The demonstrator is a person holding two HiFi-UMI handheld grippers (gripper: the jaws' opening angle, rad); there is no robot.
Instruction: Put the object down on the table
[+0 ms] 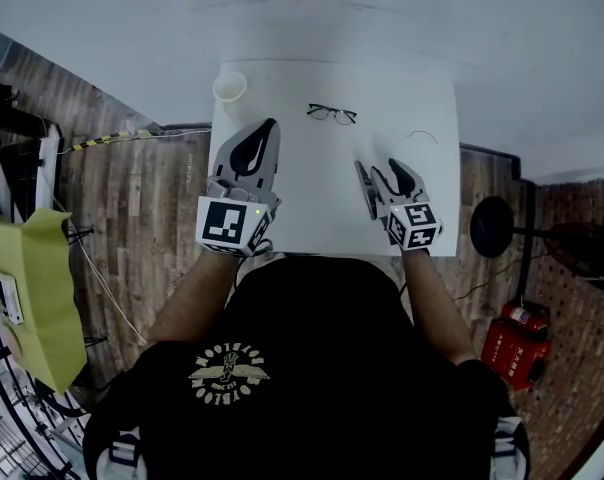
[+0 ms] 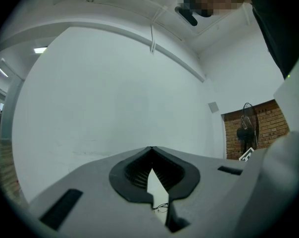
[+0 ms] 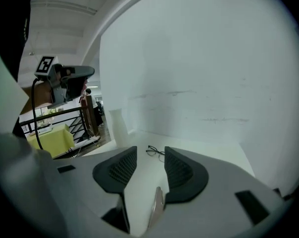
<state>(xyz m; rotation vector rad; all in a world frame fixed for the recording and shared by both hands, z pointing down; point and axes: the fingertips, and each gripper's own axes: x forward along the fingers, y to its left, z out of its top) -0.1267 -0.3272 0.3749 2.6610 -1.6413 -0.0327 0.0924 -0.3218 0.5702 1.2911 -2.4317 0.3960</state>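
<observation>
1. The head view shows us a cup (image 1: pixel 230 87) at the table's (image 1: pixel 312 203) far left corner; the left gripper view shows mostly wall.
2. The glasses (image 1: pixel 332 114) lie on the table ahead of both grippers, nothing blocking them.
3. Our left gripper (image 1: pixel 271 126) points level, its jaws clenched on nothing. Our right gripper (image 1: pixel 377 164) tilts down, jaws parted and empty.

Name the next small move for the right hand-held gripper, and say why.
Probably draw the right hand-held gripper back toward the body and let it rest. Its jaws stand apart with nothing between them. The glasses already lie flat on the white table, well apart from it, so the put-down looks done.
</observation>
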